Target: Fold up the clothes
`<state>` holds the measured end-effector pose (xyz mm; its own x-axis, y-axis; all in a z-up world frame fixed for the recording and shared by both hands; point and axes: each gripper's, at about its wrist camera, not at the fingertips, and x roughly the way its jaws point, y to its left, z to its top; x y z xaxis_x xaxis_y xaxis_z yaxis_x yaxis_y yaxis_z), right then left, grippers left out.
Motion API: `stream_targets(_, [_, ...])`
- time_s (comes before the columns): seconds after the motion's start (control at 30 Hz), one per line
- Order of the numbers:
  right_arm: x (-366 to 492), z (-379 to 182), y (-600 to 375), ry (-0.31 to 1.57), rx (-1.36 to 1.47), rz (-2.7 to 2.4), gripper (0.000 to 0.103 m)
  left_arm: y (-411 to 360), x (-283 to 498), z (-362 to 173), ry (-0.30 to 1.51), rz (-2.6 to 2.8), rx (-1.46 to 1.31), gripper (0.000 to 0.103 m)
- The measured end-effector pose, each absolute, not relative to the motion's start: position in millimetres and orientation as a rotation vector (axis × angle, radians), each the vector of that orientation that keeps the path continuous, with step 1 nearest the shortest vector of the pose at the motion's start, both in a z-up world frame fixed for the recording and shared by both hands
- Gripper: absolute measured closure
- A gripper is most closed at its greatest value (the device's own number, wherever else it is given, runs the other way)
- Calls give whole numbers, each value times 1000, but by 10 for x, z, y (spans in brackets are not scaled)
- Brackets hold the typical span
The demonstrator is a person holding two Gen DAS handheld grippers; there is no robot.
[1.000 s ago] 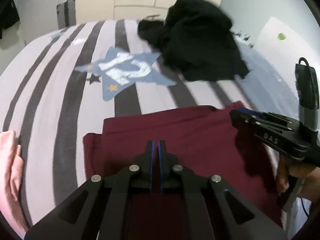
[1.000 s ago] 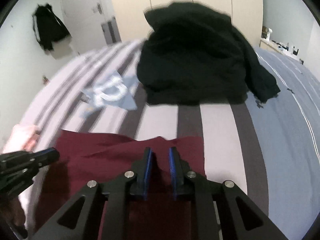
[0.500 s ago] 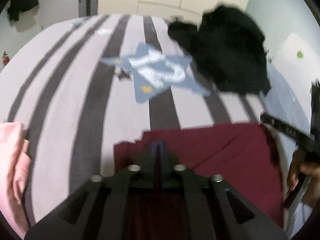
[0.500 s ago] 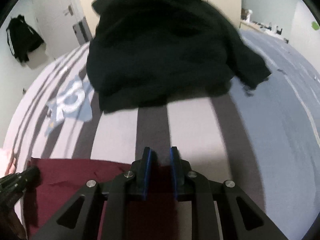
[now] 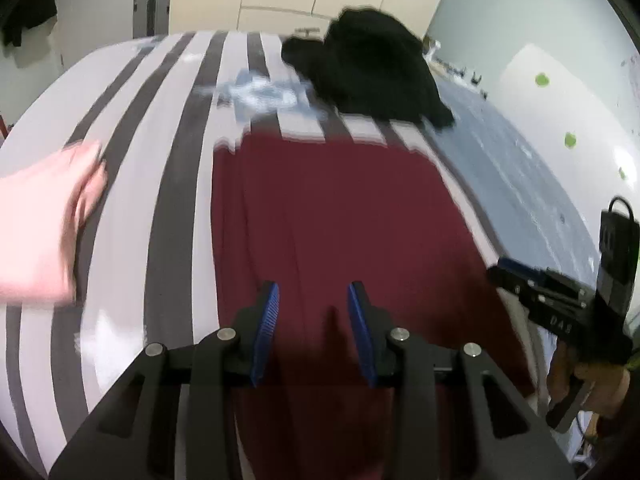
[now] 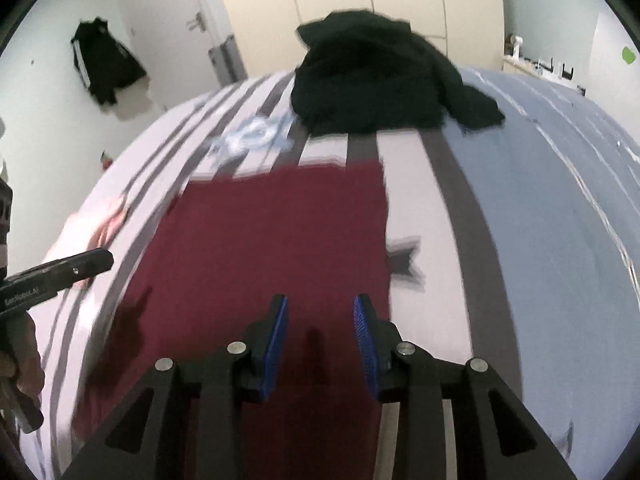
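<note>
The maroon garment [image 5: 340, 216] lies flat on the striped bed [image 5: 132, 184], beneath and ahead of both released claws, left gripper [image 5: 313, 300] and right gripper [image 6: 320, 312]. Farther ahead sits a black garment [image 6: 380, 84]. Only the left view shows the pink cloth [image 5: 40, 224] clearly.

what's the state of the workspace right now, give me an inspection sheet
surface: bed with a striped cover, grey-blue on its right part
job's things: maroon garment lies spread flat in front of both tongs; black garment heaped at the far end; pink garment at the left edge
clutter: nothing seen on the bed beyond the clothes
grippers: left tongs open above the maroon garment, holding nothing; right tongs open, holding nothing
cables: a dark cable loop on the right tongs' handle
surroundings: cream wardrobe doors, a dark jacket hanging on the wall, a door
</note>
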<state>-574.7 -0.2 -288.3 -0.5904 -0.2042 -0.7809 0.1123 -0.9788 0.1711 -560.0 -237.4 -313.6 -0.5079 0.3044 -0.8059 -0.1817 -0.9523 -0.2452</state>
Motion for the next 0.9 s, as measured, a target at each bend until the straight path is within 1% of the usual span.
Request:
stream_targets(0.03, [-5675, -2934, -10, -147, 1330, -2645, 72, -2355, -5513, -3215, -152, 2495, -1409, 72])
stream_targets(0.07, [-5603, -2984, -18, -140, 1340, -2642, 72, -2339, -5433, -3312, -104, 2494, -1453, 78])
stream_targets(0.1, [-5531, -3035, -26, -133, 1349, -2639, 72, -2351, -5392, -3396, -83, 2491, -1481, 82])
stream_targets(0.2, [-5315, -3186, -51, -112, 1378, -2628, 72, -2464, -5362, -3546, -87, 2487, -1498, 82])
stream_targets(0.3, [-5143, -3305, -60, -108, 1402, -2619, 72, -2568, -5376, -3483, -131, 2525, -1492, 82])
stream_targets(0.4, [-5147, -3261, -17, -138, 1404, -2629, 72, -2647, -5327, -3438, -105, 2611, -1528, 83])
stream_targets(0.53, [-5107, -3208, 114, -180, 1437, -2647, 72, -2863, -5192, -3440, -272, 2603, -1589, 83])
stream_targets(0.63, [-4994, -3163, 220, -206, 1457, -2658, 66, -2844, -5023, -3322, -321, 2601, -1541, 80])
stream_targets(0.67, [-4947, -3142, 252, -218, 1458, -2658, 61, -2805, -4976, -3283, -334, 2599, -1524, 76])
stream_targets(0.7, [-4894, -3118, 283, -233, 1457, -2654, 57, -2770, -4932, -3249, -350, 2595, -1508, 67])
stream_targets(0.73, [-4846, -3094, 299, -242, 1458, -2652, 55, -2729, -4895, -3231, -351, 2595, -1495, 63])
stream_targets(0.8, [-4759, -3063, 287, -241, 1460, -2646, 48, -2643, -4819, -3227, -334, 2599, -1482, 48])
stream_targets(0.87, [-4679, -3052, 261, -234, 1463, -2640, 42, -2605, -4753, -3270, -320, 2599, -1506, 44])
stream_targets(0.9, [-4648, -3064, 240, -225, 1467, -2637, 41, -2608, -4738, -3318, -330, 2597, -1525, 42])
